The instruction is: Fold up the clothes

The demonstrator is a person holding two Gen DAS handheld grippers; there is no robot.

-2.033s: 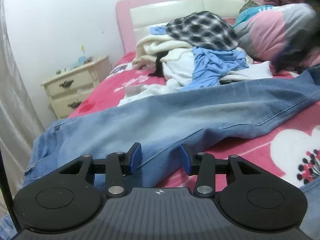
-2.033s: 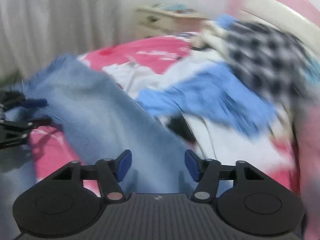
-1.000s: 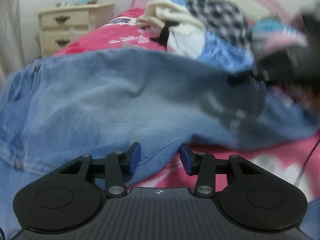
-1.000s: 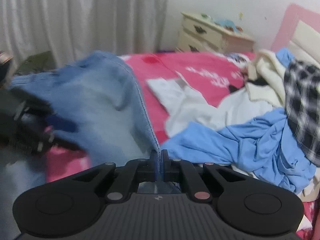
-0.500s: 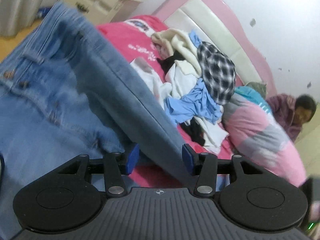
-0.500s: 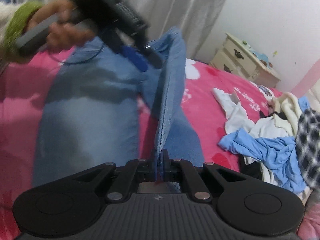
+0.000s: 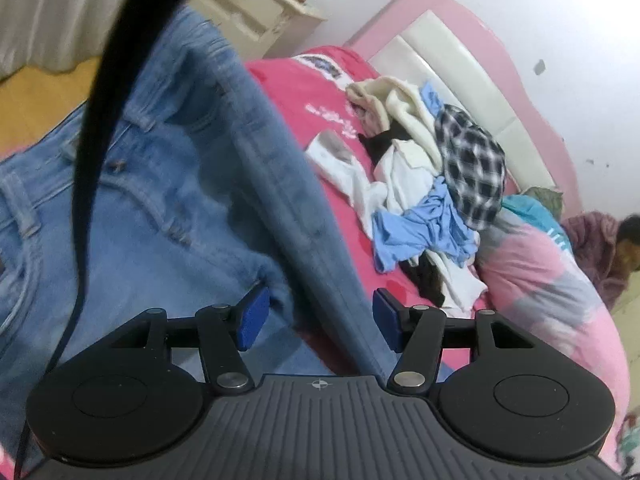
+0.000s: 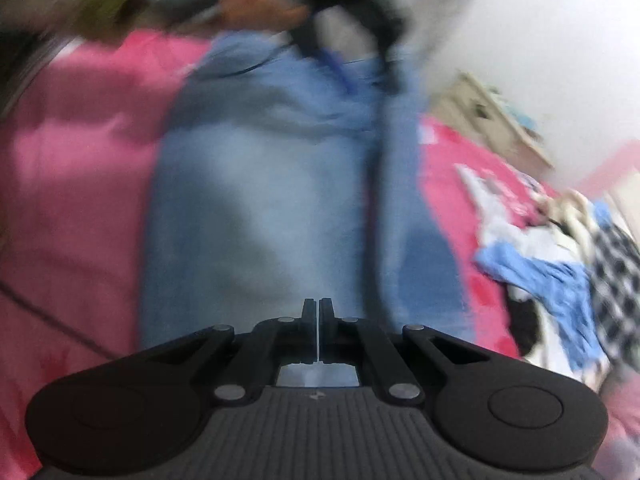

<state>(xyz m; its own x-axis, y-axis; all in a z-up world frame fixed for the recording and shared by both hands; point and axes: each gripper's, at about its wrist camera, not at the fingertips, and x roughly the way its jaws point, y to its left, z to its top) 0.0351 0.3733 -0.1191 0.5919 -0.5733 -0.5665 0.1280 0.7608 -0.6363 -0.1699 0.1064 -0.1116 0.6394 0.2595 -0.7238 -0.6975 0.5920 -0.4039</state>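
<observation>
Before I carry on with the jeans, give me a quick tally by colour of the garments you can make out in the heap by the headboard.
Heap seen from the left wrist view; anything buried is not counted.
Black-and-white checked shirt: 1
Light blue crumpled top: 1
Cream knit garment: 1
White garments: at least 1, pieces hard to separate
Black garment: at least 1
Total: at least 5

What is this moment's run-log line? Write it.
phase: folding jeans | left gripper: open, jaws just opening, raised fold between | right gripper: shut on jeans | right view: blurred
</observation>
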